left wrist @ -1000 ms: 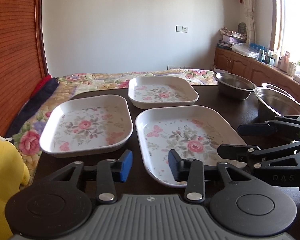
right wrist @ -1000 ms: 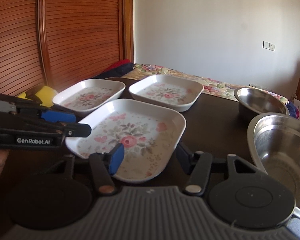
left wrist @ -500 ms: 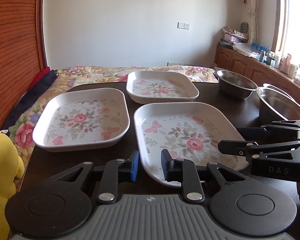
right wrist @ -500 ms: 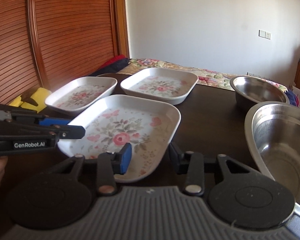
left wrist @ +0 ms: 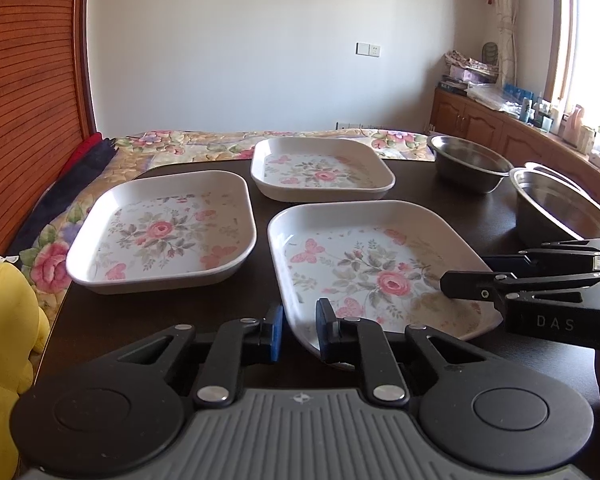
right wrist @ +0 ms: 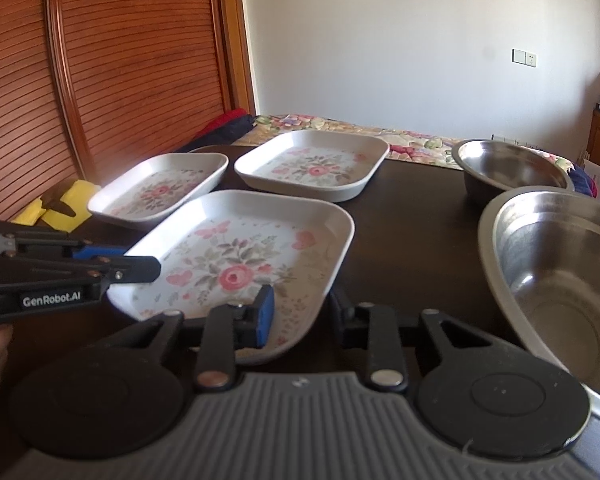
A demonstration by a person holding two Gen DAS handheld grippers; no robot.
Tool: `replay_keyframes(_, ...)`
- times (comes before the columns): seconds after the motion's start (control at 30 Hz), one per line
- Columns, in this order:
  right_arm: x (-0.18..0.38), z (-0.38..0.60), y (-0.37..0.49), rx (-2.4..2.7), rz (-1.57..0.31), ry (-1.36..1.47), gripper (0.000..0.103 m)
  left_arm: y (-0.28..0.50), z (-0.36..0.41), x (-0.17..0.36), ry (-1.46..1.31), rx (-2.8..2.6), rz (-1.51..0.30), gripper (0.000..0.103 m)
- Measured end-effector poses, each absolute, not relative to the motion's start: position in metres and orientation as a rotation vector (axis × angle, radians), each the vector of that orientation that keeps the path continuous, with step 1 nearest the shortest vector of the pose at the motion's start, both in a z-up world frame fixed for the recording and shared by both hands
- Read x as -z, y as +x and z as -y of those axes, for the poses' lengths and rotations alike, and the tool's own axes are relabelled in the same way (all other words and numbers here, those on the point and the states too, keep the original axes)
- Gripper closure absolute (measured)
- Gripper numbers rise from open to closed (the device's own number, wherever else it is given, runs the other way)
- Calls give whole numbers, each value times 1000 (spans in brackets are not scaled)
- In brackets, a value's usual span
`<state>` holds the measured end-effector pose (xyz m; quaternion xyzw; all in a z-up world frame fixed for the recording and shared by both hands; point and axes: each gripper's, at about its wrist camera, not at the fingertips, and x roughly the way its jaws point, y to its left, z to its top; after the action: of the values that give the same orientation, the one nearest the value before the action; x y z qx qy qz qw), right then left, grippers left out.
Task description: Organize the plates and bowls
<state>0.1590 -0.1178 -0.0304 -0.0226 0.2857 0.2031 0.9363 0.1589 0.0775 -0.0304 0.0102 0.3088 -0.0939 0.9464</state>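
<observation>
Change since the earlier frames: the left gripper (left wrist: 298, 330) has been narrowed from a wide gap, and its fingers have been brought astride the near left rim of the nearest floral plate (left wrist: 374, 268). The right gripper (right wrist: 300, 314) has likewise been brought in at the near right rim of that plate. The dishes themselves appear not to have been shifted.

Gripper state: in the left wrist view a small gap is seen between the left fingers, with the plate rim between them; contact is not confirmed. The right fingers are set wider, the blue pad inside the rim and the other finger outside it; no clamping is seen.

Inventory, largest to smallest:
- Dark table (left wrist: 452, 204): one, bearing all the dishes.
- Large steel bowl (right wrist: 560, 276): one, at the right edge.
- Floral rectangular plates: three, laid singly, none stacked. Nearest plate as above; left plate (left wrist: 164, 232) just beside it; far plate (left wrist: 322, 170) behind both.
- Smaller steel bowl (right wrist: 512, 168): one, at the far right.
- A further steel rim (left wrist: 548, 170) is glimpsed behind the large bowl; whether it is a third bowl cannot be told.

Progress: judged barely begun. Nothing is stacked or nested; all plates and bowls are left to be gathered.
</observation>
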Motion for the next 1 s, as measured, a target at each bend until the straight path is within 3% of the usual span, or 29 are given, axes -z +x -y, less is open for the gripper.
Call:
replay_keyframes(0.4, 30, 136, 141, -413, -556, -22, 87, 136, -67, 30, 26, 185, -601, 87)
replay_keyframes(1.0, 21, 137, 90, -430, -516, -33, 87, 77, -66, 13, 45, 179, -563, 88)
